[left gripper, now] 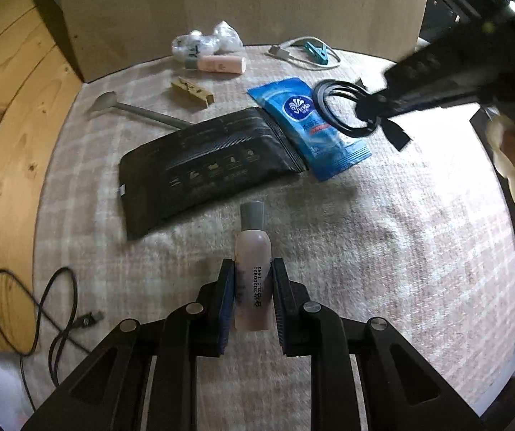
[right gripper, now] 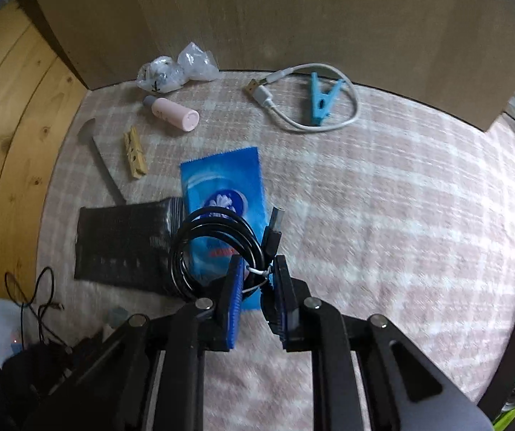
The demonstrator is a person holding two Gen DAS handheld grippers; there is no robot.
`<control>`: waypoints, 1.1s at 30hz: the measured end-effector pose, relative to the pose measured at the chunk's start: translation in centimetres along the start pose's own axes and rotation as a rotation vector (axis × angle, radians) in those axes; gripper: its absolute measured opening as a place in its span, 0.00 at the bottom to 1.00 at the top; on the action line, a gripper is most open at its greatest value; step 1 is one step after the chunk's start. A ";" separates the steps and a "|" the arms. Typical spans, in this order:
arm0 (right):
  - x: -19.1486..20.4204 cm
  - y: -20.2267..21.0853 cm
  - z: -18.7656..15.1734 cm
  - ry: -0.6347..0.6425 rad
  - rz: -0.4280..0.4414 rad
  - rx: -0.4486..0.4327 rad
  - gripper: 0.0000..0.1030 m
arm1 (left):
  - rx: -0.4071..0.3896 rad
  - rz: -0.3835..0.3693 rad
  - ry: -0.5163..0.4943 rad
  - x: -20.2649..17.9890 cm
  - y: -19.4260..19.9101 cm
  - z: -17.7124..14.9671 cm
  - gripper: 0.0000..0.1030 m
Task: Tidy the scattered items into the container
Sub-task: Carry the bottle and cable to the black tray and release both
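My left gripper (left gripper: 252, 273) is shut on a small clear bottle (left gripper: 252, 251) with a grey cap, held above the checked cloth. My right gripper (right gripper: 257, 269) is shut on a coiled black USB cable (right gripper: 214, 248), held above the blue tissue pack (right gripper: 225, 186); the right gripper and coil also show in the left wrist view (left gripper: 343, 107). On the cloth lie a black pouch (left gripper: 203, 165), the blue tissue pack (left gripper: 311, 129), a pink bottle (right gripper: 174, 115), a wooden clothespin (right gripper: 134, 156), a spoon (left gripper: 131, 107), a white cable (right gripper: 311, 100) and a blue clip (right gripper: 323, 98).
A crumpled plastic bag (right gripper: 174, 70) lies at the cloth's far edge against a cardboard wall (right gripper: 293, 18). A wooden panel (left gripper: 6, 125) stands on the left. A loose black cable (left gripper: 52, 305) lies off the cloth at the lower left.
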State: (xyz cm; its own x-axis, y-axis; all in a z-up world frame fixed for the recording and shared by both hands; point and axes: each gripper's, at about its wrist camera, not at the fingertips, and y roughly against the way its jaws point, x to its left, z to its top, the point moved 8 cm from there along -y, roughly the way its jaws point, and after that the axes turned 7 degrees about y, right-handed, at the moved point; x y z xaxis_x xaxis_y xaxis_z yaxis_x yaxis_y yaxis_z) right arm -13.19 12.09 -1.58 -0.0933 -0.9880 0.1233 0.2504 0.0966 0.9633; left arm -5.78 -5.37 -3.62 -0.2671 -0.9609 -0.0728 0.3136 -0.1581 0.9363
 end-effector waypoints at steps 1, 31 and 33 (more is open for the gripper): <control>-0.2 0.6 -0.5 0.002 0.005 -0.008 0.16 | -0.005 0.005 -0.002 -0.4 0.2 0.1 0.18; -29.7 17.0 -24.0 -0.327 -0.141 -0.199 0.16 | -0.021 -0.272 -0.338 -40.1 5.4 -3.1 0.18; -32.6 18.3 -26.0 -0.370 -0.162 -0.204 0.16 | -0.011 -0.296 -0.369 -42.7 5.8 -4.0 0.18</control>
State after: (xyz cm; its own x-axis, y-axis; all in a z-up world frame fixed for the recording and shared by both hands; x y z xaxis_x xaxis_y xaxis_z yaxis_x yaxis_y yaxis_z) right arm 19.51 42.89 5.81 -0.4758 -0.8752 0.0875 0.3857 -0.1182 0.9150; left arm 11.05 33.89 3.56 -0.6516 -0.7295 -0.2078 0.1838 -0.4176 0.8899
